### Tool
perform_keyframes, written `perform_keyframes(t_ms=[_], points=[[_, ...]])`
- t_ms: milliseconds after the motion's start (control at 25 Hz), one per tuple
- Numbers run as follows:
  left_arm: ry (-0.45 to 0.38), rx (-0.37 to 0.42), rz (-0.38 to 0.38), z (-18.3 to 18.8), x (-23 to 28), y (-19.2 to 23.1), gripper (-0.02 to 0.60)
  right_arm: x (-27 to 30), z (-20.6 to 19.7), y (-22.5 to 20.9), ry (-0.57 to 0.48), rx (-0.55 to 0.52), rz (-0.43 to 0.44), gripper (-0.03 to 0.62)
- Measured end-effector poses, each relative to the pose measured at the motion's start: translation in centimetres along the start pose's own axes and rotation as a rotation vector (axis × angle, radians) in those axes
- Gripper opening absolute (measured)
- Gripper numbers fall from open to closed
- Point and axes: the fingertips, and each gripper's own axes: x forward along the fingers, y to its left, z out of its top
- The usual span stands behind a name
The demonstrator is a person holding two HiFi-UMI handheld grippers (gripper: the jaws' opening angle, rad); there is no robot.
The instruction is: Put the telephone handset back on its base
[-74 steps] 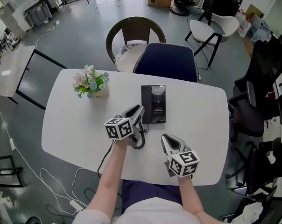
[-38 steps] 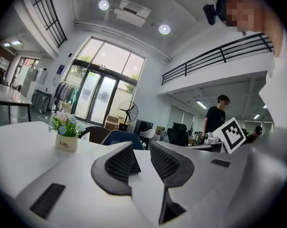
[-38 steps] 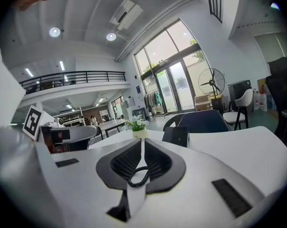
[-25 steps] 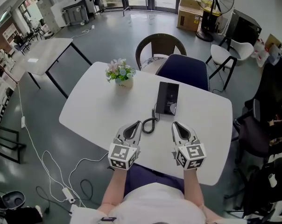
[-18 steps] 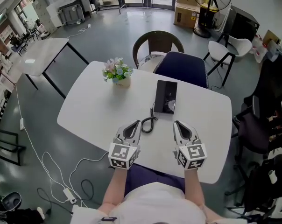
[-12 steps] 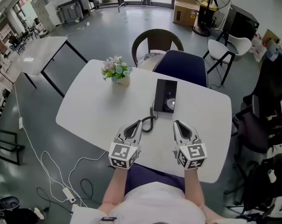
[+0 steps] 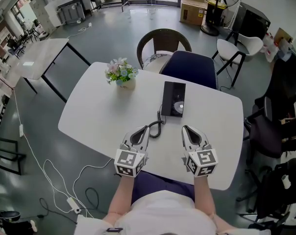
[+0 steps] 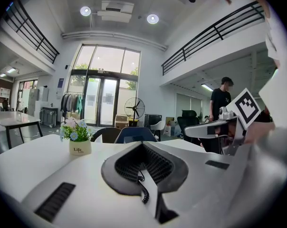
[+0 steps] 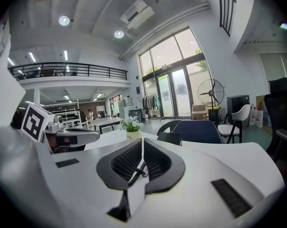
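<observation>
The black telephone [image 7: 173, 99] lies flat near the middle of the white table [image 7: 94, 116]. Its handset seems to rest along the base's left side. The coiled cord [image 7: 155, 129] curls from the telephone's near left corner toward me. My left gripper [image 7: 144, 128] is shut and holds nothing, its tip just left of the cord's end. My right gripper [image 7: 185, 129] is also shut and holds nothing, to the right of the cord and short of the telephone. In the left gripper view the cord [image 8: 143, 190] shows past the closed left gripper [image 8: 142, 144]. In the right gripper view the right gripper [image 9: 142, 139] points toward the telephone [image 9: 169, 137].
A small flower pot [image 7: 121, 76] stands at the table's far left. A wicker chair [image 7: 163, 38] and a blue chair [image 7: 189, 67] sit behind the table. A white chair [image 7: 234, 43] and dark office chairs [image 7: 275, 126] stand on the right, and a cable [image 7: 64, 190] lies on the floor.
Three seconds ago the left gripper was beside the telephone's left edge, over the cord; it has drawn back toward the near edge. Over the last second both grippers have kept still.
</observation>
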Motion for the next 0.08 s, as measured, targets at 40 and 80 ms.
perform_keyframes(t_ms=[40, 80], points=[[0.000, -0.001, 0.001, -0.05, -0.01, 0.05, 0.015, 0.03, 0.00, 0.02, -0.001, 0.000, -0.001, 0.039], [0.000, -0.002, 0.002, -0.10, -0.01, 0.11, 0.015, 0.06, 0.00, 0.03, -0.002, 0.001, -0.002, 0.040]])
